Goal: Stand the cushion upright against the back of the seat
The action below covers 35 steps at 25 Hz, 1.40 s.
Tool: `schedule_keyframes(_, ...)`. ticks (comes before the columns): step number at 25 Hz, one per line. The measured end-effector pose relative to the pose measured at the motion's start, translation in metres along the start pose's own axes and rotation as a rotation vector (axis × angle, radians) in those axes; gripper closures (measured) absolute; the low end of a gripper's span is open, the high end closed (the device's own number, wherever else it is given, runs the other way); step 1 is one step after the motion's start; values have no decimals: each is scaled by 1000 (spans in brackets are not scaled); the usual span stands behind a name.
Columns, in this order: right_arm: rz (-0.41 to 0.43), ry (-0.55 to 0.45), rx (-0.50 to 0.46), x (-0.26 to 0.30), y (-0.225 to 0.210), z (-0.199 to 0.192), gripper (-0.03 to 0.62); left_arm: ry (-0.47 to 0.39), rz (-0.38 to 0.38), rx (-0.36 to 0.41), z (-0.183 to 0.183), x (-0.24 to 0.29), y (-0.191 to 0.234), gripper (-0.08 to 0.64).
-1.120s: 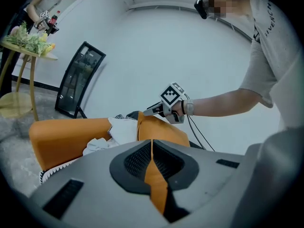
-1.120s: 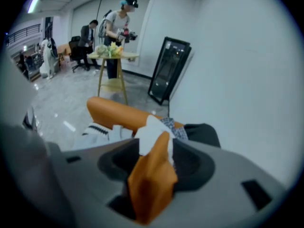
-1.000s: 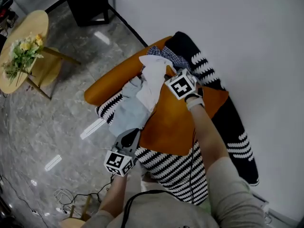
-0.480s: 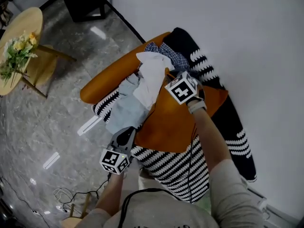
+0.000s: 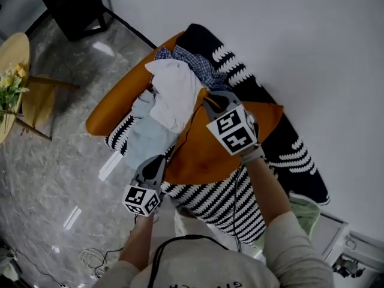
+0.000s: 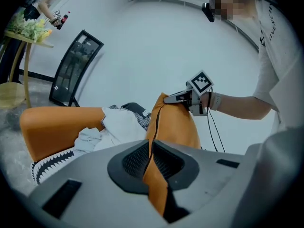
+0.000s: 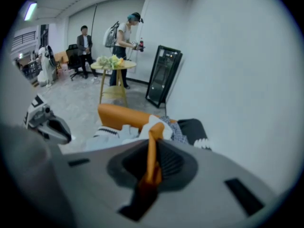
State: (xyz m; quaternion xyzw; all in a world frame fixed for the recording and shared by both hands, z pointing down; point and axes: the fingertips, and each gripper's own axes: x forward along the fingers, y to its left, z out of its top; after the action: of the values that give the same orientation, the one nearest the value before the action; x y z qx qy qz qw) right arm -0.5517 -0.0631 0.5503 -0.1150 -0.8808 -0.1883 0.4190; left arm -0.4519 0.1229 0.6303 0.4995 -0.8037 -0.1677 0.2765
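Left gripper (image 6: 149,161): jaws pressed together on the orange cushion (image 5: 210,149), a fold of its edge pinched right between the pads. Right gripper (image 7: 151,164): jaws have just been closing, and they're nipping a thin ridge of the cushion's top corner.

The cushion is hanging between the two of them, over the seat (image 5: 113,104) and its striped throw (image 5: 231,204).

Funny how much the views differ. From the head view the cushion looks like a flat-ish orange slab, with the left gripper at its near-left edge and the right one at its far corner. From the left gripper view it's clearly up on edge, zip seam running down it, with the right gripper perched on its top corner. That view also shows the person's right forearm coming in from the cushion's right. Only the right gripper view gets what's way beyond the cushion: two people (image 7: 124,37) by a round table (image 7: 113,66), and a black cabinet (image 7: 164,75).

A heap of clothes (image 5: 174,92) sits just left of the cushion, touching it.

Arms: the right one is stretched out across the cushion, gripper tipped well down. The left one is tucked in close to the body, gripper roughly level.
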Motion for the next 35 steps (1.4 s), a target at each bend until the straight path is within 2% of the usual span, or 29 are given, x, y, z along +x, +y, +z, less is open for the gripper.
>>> schedule_keyframes(4,-64,-74,6,-50,12,2,546,40,-43,14,-12,2,-19,525)
schedule_keyframes(8,-136,-137,30,-104,18,-5,546,110,-58,31,-41,-7,-32,525)
schedule_keyframes(12,-194,-173,86,-156,21,-22,546,152,-36,26,-68,-22,-39,525)
schedule_keyframes(17,-273,-187,141,-212,24,-51,546,161,15,-38,-93,-38,-47,513)
schedule_keyframes(18,-289,-187,142,-222,24,-56,546,159,42,-54,-99,-41,-46,494)
schedule_keyframes(21,-320,-185,144,-245,27,-71,547,166,133,-100,-120,-55,-41,367)
schedule_keyframes(23,-331,-188,144,-256,30,-78,546,187,164,-122,-136,-63,-41,309)
schedule_keyframes(25,-344,-190,138,-266,32,-84,546,191,184,-193,-153,-69,-41,264)
schedule_keyframes(28,-366,-189,127,-280,36,-93,546,178,236,-344,-178,-76,-32,241)
schedule_keyframes(32,-395,-188,122,-296,38,-106,546,168,294,-464,-204,-78,-17,239)
schedule_keyframes(35,-416,-187,107,-307,41,-115,546,135,307,-543,-215,-74,-11,238)
